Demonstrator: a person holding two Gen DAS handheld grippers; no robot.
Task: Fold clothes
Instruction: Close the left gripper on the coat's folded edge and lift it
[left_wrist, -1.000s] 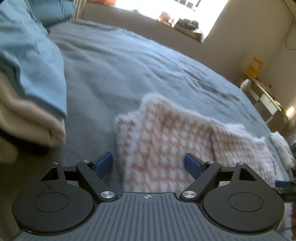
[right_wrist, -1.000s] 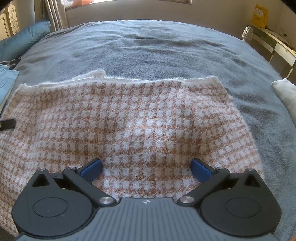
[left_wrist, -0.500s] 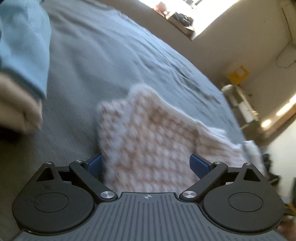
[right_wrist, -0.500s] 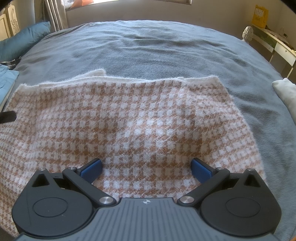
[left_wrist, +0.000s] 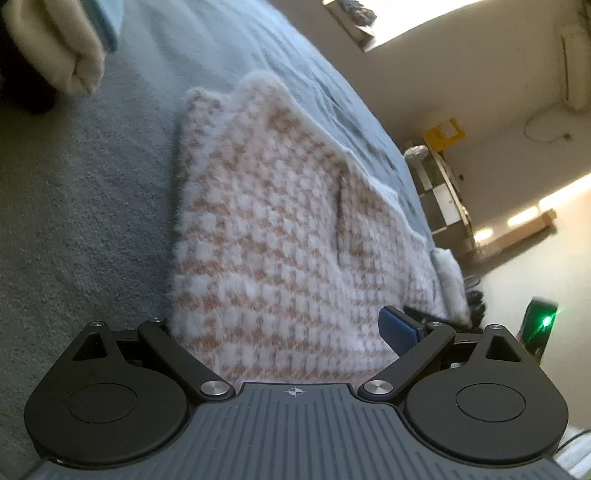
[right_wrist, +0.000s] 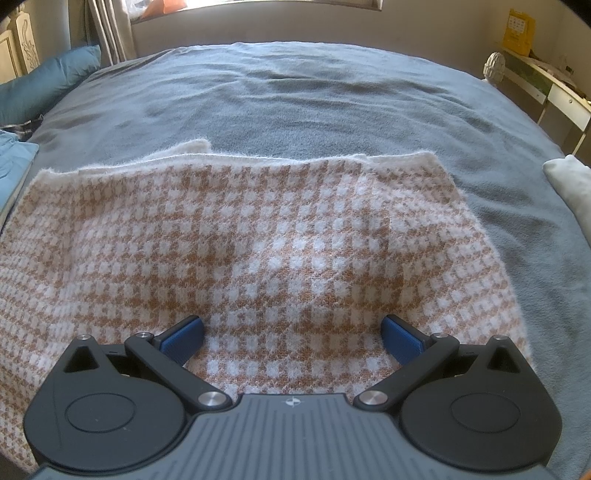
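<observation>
A fuzzy knit garment (right_wrist: 258, 240) in a tan and white houndstooth check lies flat on the grey bedspread (right_wrist: 295, 92). My right gripper (right_wrist: 291, 339) hovers low over its near part, open, both blue pads apart with only flat cloth beneath. In the left wrist view the same garment (left_wrist: 277, 221) runs away from me, seen tilted. My left gripper (left_wrist: 288, 325) is open wide at the garment's near left corner. Its right pad (left_wrist: 399, 332) shows above the cloth, while its left pad is hidden behind the fuzzy edge. Nothing is pinched.
A folded stack of cream and blue clothes (left_wrist: 55, 40) sits on the bed left of the garment. A blue pillow (right_wrist: 48, 81) lies at the far left and a white cloth item (right_wrist: 569, 184) at the bed's right edge. Beyond the bed stands a desk (right_wrist: 546, 85).
The left gripper rolled and came closer to the garment's left corner, and its left pad slid out of sight behind the edge. The right gripper and the garment stayed still.
</observation>
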